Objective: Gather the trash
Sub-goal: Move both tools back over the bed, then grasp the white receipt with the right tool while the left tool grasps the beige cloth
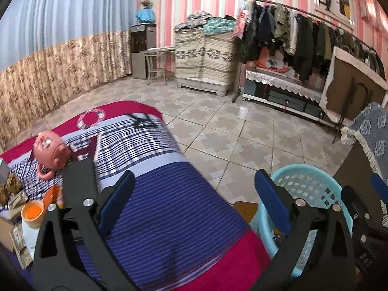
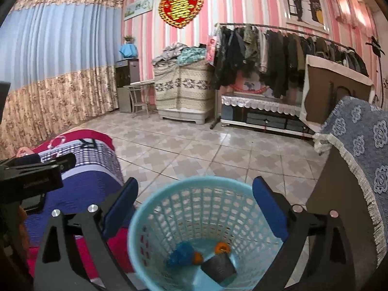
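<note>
A light blue plastic basket (image 2: 203, 208) stands on the floor by the bed, and my right gripper (image 2: 195, 208) is open and empty right above its mouth. Inside lie a blue crumpled piece (image 2: 179, 258), orange bits (image 2: 222, 247) and a dark grey box (image 2: 218, 269). My left gripper (image 1: 194, 206) is open and empty over the striped bedspread (image 1: 165, 208); the basket (image 1: 303, 194) shows at its right. At the bed's left lie an orange cup (image 1: 32, 213), an orange wrapper (image 1: 52, 194), brown crumpled paper (image 1: 11, 189) and a pink doll head (image 1: 51, 150).
A cabinet with a blue patterned cloth (image 2: 359, 150) stands right of the basket. Tiled floor (image 2: 206, 150) stretches ahead to a clothes rack (image 2: 278, 55), a covered cabinet (image 2: 184, 92), a low shelf and a stool. Curtains (image 2: 55, 72) hang at the left.
</note>
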`<move>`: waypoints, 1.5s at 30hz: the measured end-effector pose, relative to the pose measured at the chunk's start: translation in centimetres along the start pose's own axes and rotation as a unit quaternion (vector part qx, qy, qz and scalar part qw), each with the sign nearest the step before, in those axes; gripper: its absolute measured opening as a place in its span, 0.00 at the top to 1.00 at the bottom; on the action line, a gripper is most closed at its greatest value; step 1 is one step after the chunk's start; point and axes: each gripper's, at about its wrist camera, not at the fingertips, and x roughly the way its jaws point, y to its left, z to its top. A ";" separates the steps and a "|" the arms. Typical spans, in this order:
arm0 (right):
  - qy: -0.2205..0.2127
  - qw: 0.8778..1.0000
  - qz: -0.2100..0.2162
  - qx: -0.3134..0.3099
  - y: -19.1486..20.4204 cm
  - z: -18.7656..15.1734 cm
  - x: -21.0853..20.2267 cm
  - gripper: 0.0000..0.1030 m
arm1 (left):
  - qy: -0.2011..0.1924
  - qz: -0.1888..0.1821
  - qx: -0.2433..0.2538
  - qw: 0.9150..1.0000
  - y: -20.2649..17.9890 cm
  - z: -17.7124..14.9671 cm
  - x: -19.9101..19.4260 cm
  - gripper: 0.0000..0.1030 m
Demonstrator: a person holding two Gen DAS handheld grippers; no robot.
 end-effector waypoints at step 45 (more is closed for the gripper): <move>0.202 0.861 0.407 -0.227 38.2 -10.6 -0.1 0.48 | 0.046 0.228 -0.117 0.966 35.9 -12.5 -12.4 0.06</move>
